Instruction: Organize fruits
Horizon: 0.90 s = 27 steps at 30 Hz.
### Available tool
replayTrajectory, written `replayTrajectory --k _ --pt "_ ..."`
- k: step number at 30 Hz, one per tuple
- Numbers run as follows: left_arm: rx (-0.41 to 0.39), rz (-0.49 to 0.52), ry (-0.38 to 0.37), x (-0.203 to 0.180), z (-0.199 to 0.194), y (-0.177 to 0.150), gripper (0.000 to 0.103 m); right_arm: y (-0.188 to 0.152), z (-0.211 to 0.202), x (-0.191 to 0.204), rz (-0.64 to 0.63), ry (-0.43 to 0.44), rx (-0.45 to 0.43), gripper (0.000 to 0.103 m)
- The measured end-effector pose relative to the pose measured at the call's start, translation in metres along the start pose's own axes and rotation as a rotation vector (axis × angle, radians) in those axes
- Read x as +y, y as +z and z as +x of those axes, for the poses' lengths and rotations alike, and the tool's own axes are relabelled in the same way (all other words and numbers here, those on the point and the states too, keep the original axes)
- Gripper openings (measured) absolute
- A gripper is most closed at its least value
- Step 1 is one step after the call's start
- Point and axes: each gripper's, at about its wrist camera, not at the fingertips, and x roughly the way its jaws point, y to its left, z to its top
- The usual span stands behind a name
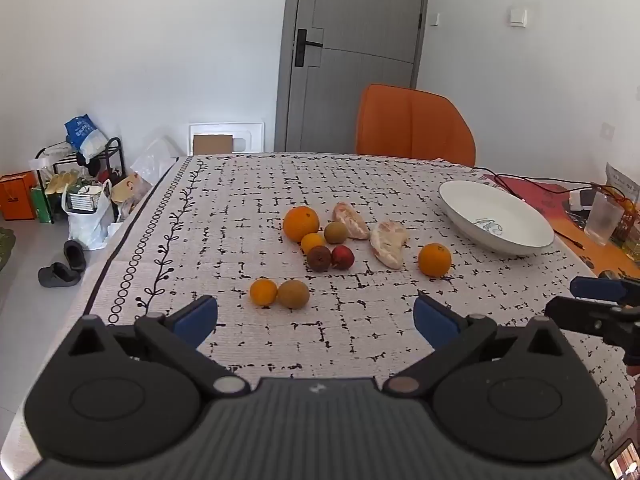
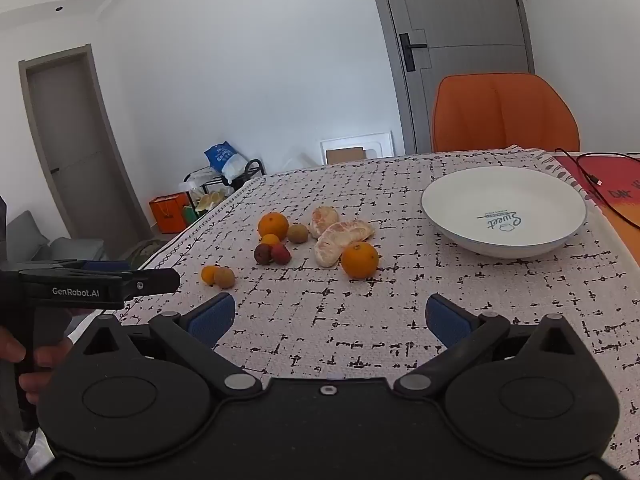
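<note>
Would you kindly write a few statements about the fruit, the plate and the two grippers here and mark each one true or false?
1. The white round ceramic plate holds no fruit. True.
2. The left gripper is shut on an orange. False: its jaws stand open and hold nothing.
3. Two peeled pale citrus pieces lie on the patterned tablecloth. True.
4. The right gripper is shut. False: its jaws are open.
5. A green chair stands behind the table. False: the orange padded chair.
</note>
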Motion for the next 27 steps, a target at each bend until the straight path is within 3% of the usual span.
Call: replayTrajectory --k 27 --pt "0.005 -0.008 0.001 0.006 0.0 0.001 0.103 -0.002 0.004 0.001 -0.003 -0.004 0.001 0.103"
